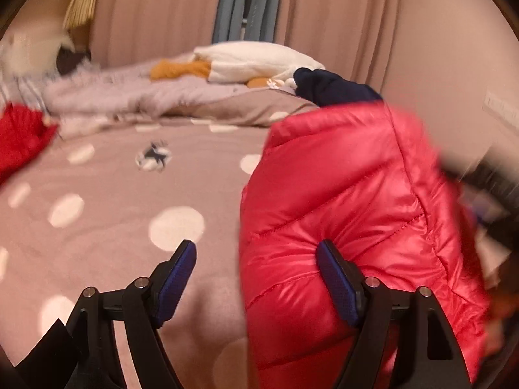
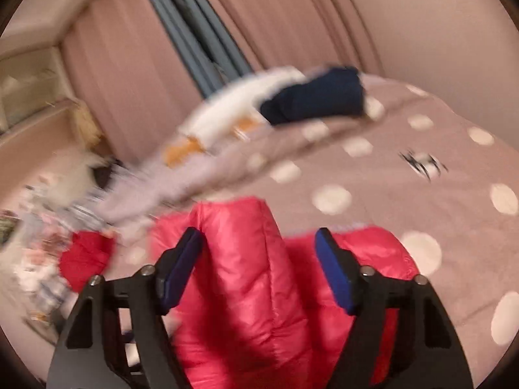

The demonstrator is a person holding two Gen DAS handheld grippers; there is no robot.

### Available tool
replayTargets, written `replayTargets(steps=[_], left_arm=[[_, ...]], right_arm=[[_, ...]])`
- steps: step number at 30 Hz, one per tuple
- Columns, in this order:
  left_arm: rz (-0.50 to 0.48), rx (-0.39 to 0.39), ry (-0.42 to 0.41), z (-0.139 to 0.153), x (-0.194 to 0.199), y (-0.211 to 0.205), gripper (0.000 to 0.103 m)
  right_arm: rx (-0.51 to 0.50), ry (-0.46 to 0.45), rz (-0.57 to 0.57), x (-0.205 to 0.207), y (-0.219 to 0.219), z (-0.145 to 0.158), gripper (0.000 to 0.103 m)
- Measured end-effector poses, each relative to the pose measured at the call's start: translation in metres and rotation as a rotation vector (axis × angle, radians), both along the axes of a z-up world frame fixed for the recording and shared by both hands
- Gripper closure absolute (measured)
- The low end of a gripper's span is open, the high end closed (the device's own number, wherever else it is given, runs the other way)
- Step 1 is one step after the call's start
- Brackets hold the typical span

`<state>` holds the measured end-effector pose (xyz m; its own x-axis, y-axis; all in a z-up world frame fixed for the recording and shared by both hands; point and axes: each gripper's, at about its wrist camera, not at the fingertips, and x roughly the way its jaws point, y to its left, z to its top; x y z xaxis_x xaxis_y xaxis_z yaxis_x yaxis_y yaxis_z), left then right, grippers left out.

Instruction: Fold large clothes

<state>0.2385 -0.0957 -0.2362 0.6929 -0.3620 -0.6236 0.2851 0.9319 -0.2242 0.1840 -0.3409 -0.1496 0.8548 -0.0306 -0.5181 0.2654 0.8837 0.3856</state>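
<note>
Pink dotted bed (image 1: 107, 194) fills both views, no readable writing anywhere. The red puffer jacket (image 1: 350, 201) lies bunched at the bed's near edge. Left gripper (image 1: 256, 259) gapes wide, one pad against the jacket, nothing clamped. Right gripper (image 2: 259, 246) stands wide too, straddling a jacket fold. A navy garment (image 2: 318, 100) sits by the far edge.

Our left gripper (image 1: 256, 278) has its jaws spread wide, nothing between them. Our right gripper (image 2: 259, 270) likewise, jaws wide apart.
</note>
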Motion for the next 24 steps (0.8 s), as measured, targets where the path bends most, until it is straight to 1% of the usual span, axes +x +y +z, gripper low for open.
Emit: replayTargets(steps=[1, 2, 4, 5, 7, 9, 11, 14, 15, 19, 21, 24], left_arm=[[-0.017, -0.038, 0.029, -0.002, 0.004, 0.003, 0.022], [-0.041, -0.080, 0.066, -0.006, 0.009, 0.005, 0.021], [-0.083, -0.123, 0.093, -0.011, 0.015, 0.005, 0.019], [-0.089, -0.125, 0.092, -0.012, 0.015, 0.003, 0.015], [-0.087, -0.108, 0.085, -0.016, 0.015, -0.004, 0.013], [-0.084, -0.089, 0.057, -0.015, 0.013, -0.012, 0.013], [-0.073, -0.075, 0.052, -0.018, 0.014, -0.017, 0.013], [-0.070, -0.066, 0.058, -0.023, 0.016, -0.025, 0.012], [-0.071, -0.050, 0.054, -0.023, 0.017, -0.028, 0.012], [-0.057, 0.002, 0.012, -0.023, 0.012, -0.034, 0.012], [-0.051, 0.012, -0.007, -0.024, 0.011, -0.033, 0.011], [-0.046, 0.019, -0.005, -0.023, 0.010, -0.032, 0.011]], right_arm=[[-0.030, 0.050, -0.042, 0.005, -0.002, -0.015, 0.033], [-0.050, 0.082, -0.077, 0.005, -0.004, -0.031, 0.033], [-0.052, 0.084, -0.111, -0.002, -0.011, -0.054, 0.034], [-0.047, 0.077, -0.128, -0.007, -0.014, -0.061, 0.034], [-0.044, 0.063, -0.161, -0.017, -0.017, -0.071, 0.034], [-0.053, 0.061, -0.185, -0.019, -0.018, -0.077, 0.035], [-0.039, 0.078, -0.200, -0.016, -0.021, -0.086, 0.035], [-0.007, 0.112, -0.201, -0.011, -0.025, -0.095, 0.034], [-0.001, 0.122, -0.195, -0.010, -0.026, -0.097, 0.034], [0.011, 0.155, -0.190, -0.005, -0.028, -0.103, 0.034], [0.006, 0.157, -0.192, -0.005, -0.028, -0.104, 0.034], [0.008, 0.142, -0.191, -0.008, -0.027, -0.105, 0.034]])
